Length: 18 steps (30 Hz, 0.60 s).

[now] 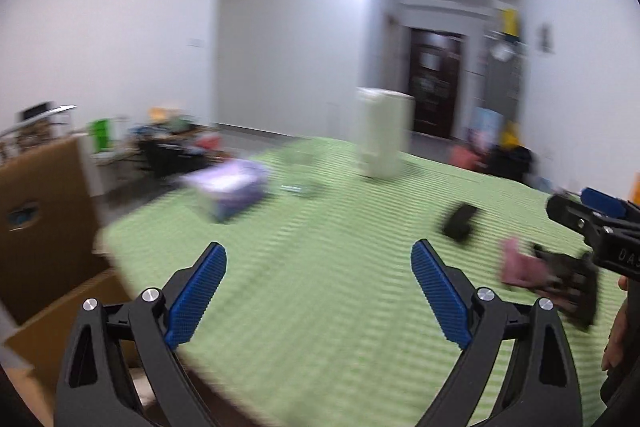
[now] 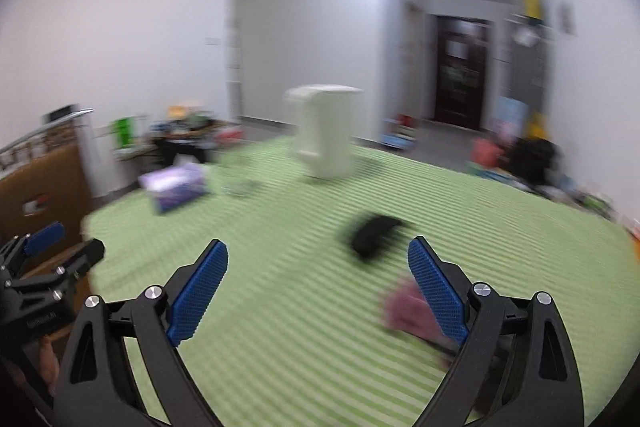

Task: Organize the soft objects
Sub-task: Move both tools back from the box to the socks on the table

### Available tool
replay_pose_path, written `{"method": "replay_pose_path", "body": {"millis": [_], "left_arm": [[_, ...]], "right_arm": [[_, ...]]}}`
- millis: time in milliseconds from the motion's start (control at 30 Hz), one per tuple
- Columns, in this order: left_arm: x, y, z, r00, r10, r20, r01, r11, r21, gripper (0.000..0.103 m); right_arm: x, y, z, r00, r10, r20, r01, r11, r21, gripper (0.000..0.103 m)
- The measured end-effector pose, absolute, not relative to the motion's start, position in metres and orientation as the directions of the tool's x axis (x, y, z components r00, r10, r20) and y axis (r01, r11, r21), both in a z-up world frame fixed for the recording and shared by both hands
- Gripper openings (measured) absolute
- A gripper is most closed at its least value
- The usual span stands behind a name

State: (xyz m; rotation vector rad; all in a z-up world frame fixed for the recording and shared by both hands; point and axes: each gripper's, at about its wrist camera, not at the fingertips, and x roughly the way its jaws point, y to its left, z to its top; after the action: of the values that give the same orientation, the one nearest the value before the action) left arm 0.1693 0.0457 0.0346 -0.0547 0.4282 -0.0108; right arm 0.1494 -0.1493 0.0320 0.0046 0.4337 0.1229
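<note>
Both views are blurred by motion. A pink soft cloth (image 2: 408, 311) lies on the green striped table cover (image 2: 280, 267), partly behind the right finger of my right gripper (image 2: 318, 279), which is open and empty. A black soft item (image 2: 370, 233) lies a little farther off. In the left wrist view my left gripper (image 1: 319, 283) stands open above bare cover. The pink cloth (image 1: 520, 267) and black item (image 1: 460, 221) are to its right, next to the right gripper's body (image 1: 592, 227).
A pale cream bin (image 2: 326, 131) stands at the far side of the table. A purple box (image 2: 176, 187) sits far left. A brown cardboard box (image 1: 44, 227) stands off the table's left edge. Clutter lines the floor and a dark door (image 2: 460, 71) is behind.
</note>
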Motion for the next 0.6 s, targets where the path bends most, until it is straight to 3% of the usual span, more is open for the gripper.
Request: {"method": "replay_pose_path", "body": {"millis": [167,267,600], "left_arm": [[0.185,-0.017,0.027,0.871,-0.231,-0.433,0.201,0.973,-0.115,0.091],[0.176,-0.044,0.023,0.847,-0.312,-0.431,0.288,0.950,-0.121,0.091],[0.169,-0.066,0.015,0.822,-0.351,-0.448,0.335,0.935,-0.119,0.091]], "right_arm": [[0.093,-0.234,0.020,0.876,-0.154,-0.458,0.165,0.986,-0.016,0.088],[0.065,-0.267,0.012,0.848,-0.230,-0.478,0.261,0.965,-0.001,0.088],[0.048,-0.287,-0.004,0.827,-0.224,-0.516,0.291,0.955,0.052,0.088]]}}
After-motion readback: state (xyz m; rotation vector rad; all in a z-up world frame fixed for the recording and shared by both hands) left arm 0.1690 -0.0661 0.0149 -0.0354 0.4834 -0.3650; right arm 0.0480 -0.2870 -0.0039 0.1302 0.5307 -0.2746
